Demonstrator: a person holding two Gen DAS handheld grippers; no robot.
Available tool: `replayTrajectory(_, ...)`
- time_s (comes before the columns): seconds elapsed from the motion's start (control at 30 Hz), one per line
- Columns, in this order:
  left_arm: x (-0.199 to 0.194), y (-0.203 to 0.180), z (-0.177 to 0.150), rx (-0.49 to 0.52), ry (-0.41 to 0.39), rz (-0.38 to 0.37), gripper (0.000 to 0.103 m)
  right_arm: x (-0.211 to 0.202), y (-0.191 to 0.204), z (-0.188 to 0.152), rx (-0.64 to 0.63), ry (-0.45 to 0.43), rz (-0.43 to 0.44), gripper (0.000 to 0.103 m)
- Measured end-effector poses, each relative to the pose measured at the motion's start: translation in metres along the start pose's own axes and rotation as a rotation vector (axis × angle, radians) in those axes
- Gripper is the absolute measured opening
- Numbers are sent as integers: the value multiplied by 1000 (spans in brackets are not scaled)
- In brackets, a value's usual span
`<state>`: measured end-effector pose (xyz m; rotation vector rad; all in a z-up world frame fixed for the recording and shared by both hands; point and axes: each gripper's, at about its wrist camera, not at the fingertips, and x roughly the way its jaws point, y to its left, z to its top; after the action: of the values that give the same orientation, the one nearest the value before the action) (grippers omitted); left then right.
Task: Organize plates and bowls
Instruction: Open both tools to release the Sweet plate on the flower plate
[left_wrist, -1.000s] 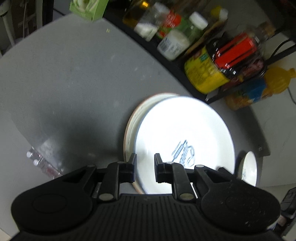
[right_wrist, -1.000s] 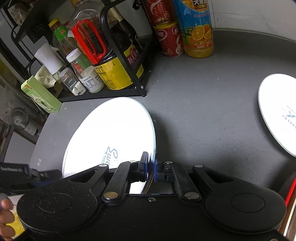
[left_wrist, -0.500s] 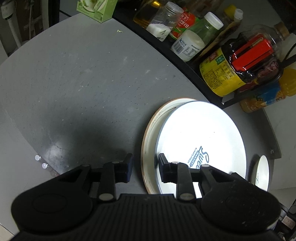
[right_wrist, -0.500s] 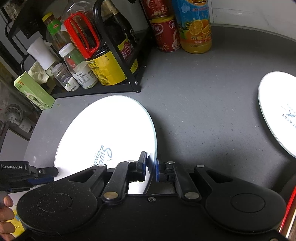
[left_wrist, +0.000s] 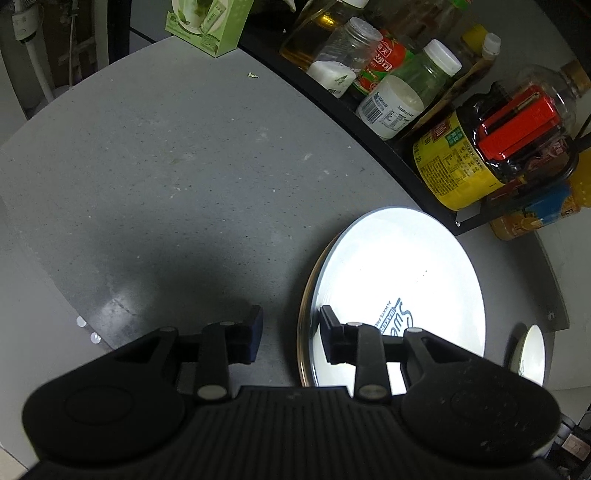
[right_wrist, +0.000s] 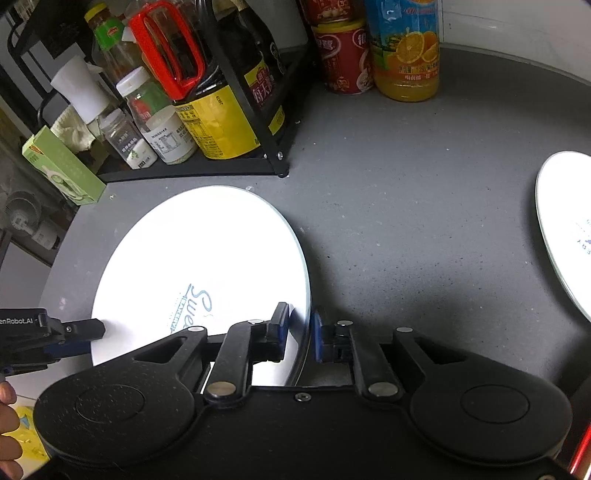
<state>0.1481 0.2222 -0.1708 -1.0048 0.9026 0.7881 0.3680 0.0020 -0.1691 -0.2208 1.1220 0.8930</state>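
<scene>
A white plate (left_wrist: 402, 280) with a blue logo lies on a brown-rimmed plate (left_wrist: 303, 295) on the grey counter. The same white plate (right_wrist: 199, 258) fills the right wrist view. My right gripper (right_wrist: 300, 330) straddles its near rim, slightly open, with a sliver of plate showing beside the left pad. My left gripper (left_wrist: 290, 332) is open wide, its right finger over the stack's left edge and its left finger above bare counter. It also shows at the left edge of the right wrist view, as the left gripper (right_wrist: 74, 328). A second white plate (right_wrist: 565, 236) lies apart to the right.
A black wire rack (right_wrist: 273, 155) with sauce bottles and jars stands behind the stack. A juice bottle (right_wrist: 406, 48) and a red can (right_wrist: 340, 55) sit beside it. A green box (left_wrist: 207, 22) stands at the counter's far end. A hand (right_wrist: 5, 406) shows at lower left.
The white plate has settled flat on the brown-rimmed plate. My left gripper opened wider and drew off to the left. The right fingers parted a little around the rim.
</scene>
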Motion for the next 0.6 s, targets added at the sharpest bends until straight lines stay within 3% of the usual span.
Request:
replayTrajectory(0.07, -3, -3, 0, 1, 1, 21, 30, -3, 1, 1, -4, 0, 4, 20)
replayTrajectory(0.17, -11, -9, 0, 3, -15, 41, 31, -11, 2, 4, 5, 11, 34, 30)
replayTrajectory(0.3, -15, -21, -3, 15, -6, 16, 41, -25, 2, 5, -5, 2, 50, 52)
replayTrajectory(0.37, -16, -30, -4, 30, -3, 12, 44, -32, 1, 6, -4, -2, 59, 54)
replayTrajectory(0.6, -22, -55, -10, 72, 16, 12, 63, -55, -9, 9, 9, -5, 71, 80)
